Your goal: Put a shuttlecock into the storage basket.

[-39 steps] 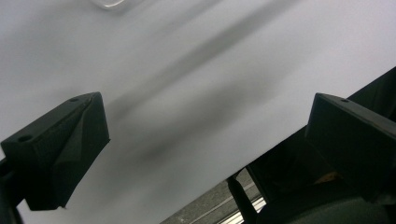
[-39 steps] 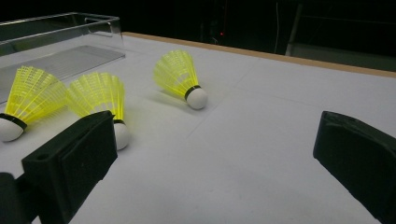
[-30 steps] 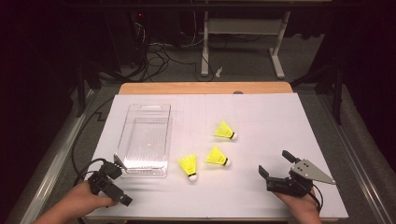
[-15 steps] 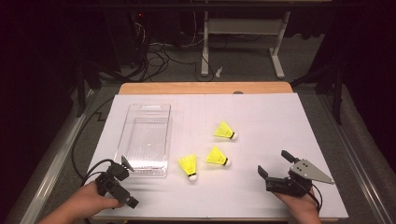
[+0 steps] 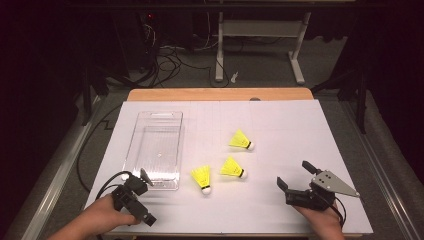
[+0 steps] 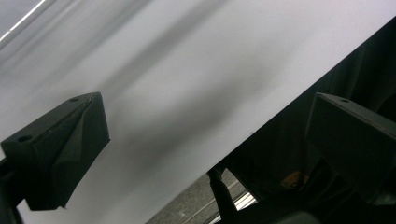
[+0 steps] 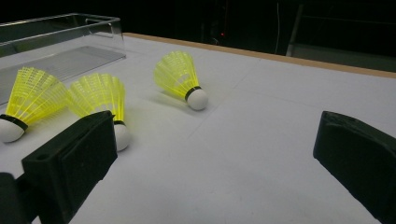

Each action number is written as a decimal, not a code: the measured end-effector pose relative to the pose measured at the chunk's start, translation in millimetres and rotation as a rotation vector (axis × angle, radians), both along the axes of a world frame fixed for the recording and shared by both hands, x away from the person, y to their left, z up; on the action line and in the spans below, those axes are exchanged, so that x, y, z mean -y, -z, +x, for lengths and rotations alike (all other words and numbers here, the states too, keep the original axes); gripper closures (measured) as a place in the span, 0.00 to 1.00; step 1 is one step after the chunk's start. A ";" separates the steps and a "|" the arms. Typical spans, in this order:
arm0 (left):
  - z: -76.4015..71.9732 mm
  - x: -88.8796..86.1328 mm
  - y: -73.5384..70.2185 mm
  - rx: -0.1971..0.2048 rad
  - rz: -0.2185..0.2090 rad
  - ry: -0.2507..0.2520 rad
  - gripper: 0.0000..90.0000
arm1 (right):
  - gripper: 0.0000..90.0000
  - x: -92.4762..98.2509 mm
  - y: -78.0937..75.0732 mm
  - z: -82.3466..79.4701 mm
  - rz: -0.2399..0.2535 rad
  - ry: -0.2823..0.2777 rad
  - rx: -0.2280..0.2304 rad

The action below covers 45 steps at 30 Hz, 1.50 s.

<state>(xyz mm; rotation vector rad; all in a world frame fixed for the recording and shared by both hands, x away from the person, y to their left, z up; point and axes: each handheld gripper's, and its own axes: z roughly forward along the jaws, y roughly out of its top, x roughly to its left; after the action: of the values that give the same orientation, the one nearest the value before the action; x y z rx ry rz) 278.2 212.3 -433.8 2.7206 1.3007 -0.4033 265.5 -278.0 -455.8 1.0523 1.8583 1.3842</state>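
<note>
Both tongs stand wide and hold nothing. Left tongs (image 5: 134, 192) sit at the near left corner of the desk (image 5: 280, 120), just beside the near end of the clear tray (image 5: 150, 150), which lies on the left half. Right tongs (image 5: 295, 184) rest on the near right of the desk, apart from the shuttlecocks. Three yellow shuttlecocks lie on their sides mid-desk: first shuttlecock (image 5: 201, 177) nearest the tray, second shuttlecock (image 5: 232, 168) just beside it, third shuttlecock (image 5: 240, 140) farther back.
</note>
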 end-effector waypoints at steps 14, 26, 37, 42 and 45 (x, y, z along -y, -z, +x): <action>3.4 24.7 -1.3 -0.006 -0.005 0.038 0.01 | 0.00 0.0 0.0 -0.2 0.004 -0.007 -0.004; 3.6 51.5 0.7 0.000 -0.001 0.092 0.01 | 0.00 1.6 -1.0 -1.5 0.014 -0.004 0.001; 4.0 71.3 1.4 -0.010 -0.014 0.130 0.01 | 0.00 -0.1 -0.6 -1.8 0.009 -0.012 -0.001; 4.7 80.7 0.2 -0.008 -0.018 0.147 0.01 | 0.00 0.2 -0.5 -1.6 0.010 -0.013 -0.001; 4.8 86.4 -0.3 -0.009 -0.016 0.153 0.01 | 0.00 0.0 -0.6 -1.7 0.010 -0.015 0.000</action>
<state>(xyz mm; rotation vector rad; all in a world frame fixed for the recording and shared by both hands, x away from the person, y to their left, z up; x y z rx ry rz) 283.0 125.9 -433.5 2.8180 1.0895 -0.4376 263.8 -278.0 -455.3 1.0456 1.8650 1.4028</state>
